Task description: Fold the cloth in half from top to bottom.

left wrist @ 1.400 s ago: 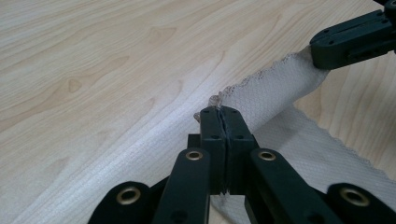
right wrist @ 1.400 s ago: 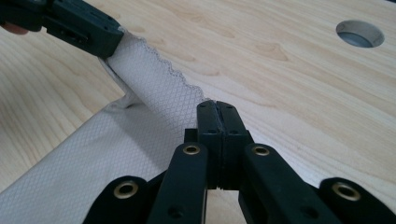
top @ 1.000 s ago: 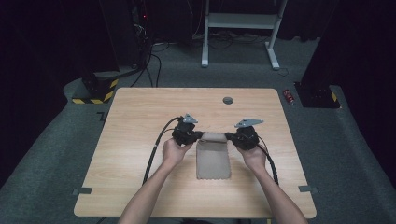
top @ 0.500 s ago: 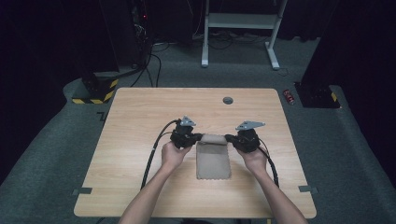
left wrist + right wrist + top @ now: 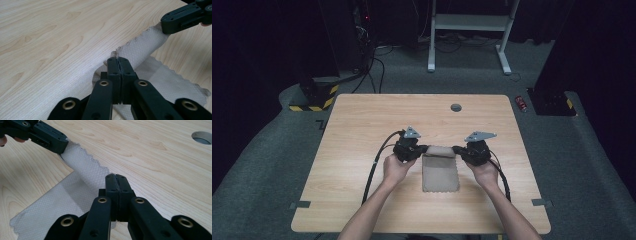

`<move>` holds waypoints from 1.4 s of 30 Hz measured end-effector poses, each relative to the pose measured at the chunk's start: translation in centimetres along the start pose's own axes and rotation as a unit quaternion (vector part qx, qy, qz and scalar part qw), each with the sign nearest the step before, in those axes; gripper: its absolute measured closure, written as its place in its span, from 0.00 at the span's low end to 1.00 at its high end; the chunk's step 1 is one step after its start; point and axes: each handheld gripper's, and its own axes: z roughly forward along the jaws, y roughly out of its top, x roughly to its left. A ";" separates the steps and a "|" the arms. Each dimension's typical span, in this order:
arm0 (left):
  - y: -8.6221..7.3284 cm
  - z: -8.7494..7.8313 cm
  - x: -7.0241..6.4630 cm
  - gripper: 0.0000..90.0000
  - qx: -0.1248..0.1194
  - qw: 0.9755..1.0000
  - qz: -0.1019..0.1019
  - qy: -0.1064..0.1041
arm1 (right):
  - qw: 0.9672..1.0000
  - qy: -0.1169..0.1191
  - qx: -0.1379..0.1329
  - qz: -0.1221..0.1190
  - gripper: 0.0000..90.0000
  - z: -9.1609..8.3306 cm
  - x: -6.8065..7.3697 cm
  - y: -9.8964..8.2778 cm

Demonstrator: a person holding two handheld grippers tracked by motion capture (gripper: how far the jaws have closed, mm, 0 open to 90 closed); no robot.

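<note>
The left hand-held gripper (image 5: 426, 149) is squeezed tight on one far corner of the tan cloth (image 5: 440, 172). The right hand-held gripper (image 5: 455, 149) pinches the other far corner. The cloth's far edge is lifted and folding over; the rest lies flat mid-bench (image 5: 362, 125), toward the near edge

The red object (image 5: 522, 103) on the floor is too small to identify.

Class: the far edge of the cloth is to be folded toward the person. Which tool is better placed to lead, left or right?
Neither alone. The left tool and the right tool are each shut on a far corner of the beige cloth, level with each other, so both should probably move together.
</note>
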 end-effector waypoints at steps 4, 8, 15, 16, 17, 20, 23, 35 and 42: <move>-0.1 -0.2 -0.2 0.99 -0.002 1.000 0.001 0.001 | 1.000 0.004 -0.002 -0.005 1.00 -0.2 0.2 0.0; -0.2 -0.4 -0.4 0.99 -0.003 1.000 0.004 0.001 | 1.000 0.005 -0.003 -0.007 1.00 -0.5 0.3 0.0; -0.2 -0.8 -0.8 0.99 -0.009 1.000 0.009 -0.006 | 1.000 0.008 -0.006 -0.008 1.00 -1.0 0.4 -0.1; -0.2 -0.8 -0.8 0.99 -0.009 1.000 0.008 -0.007 | 1.000 0.008 -0.007 -0.007 1.00 -1.0 0.4 -0.1; -0.3 -0.8 -0.9 0.99 -0.010 1.000 0.007 -0.007 | 1.000 0.009 -0.008 -0.006 1.00 -1.1 0.4 -0.2; -0.4 -0.9 -0.9 0.99 -0.011 1.000 0.007 -0.010 | 1.000 0.011 -0.006 -0.008 1.00 -1.2 0.5 -0.3; -0.6 -1.0 -1.0 0.99 -0.012 1.000 0.006 -0.011 | 1.000 0.013 -0.008 -0.007 1.00 -1.2 0.6 -0.4; -1.1 -1.6 -1.3 0.99 -0.019 1.000 0.005 -0.020 | 1.000 0.018 -0.012 -0.011 1.00 -1.6 0.9 -0.7; -1.6 -1.7 -1.4 0.99 -0.020 0.999 0.002 -0.029 | 1.000 0.024 -0.015 -0.009 1.00 -1.7 1.0 -1.1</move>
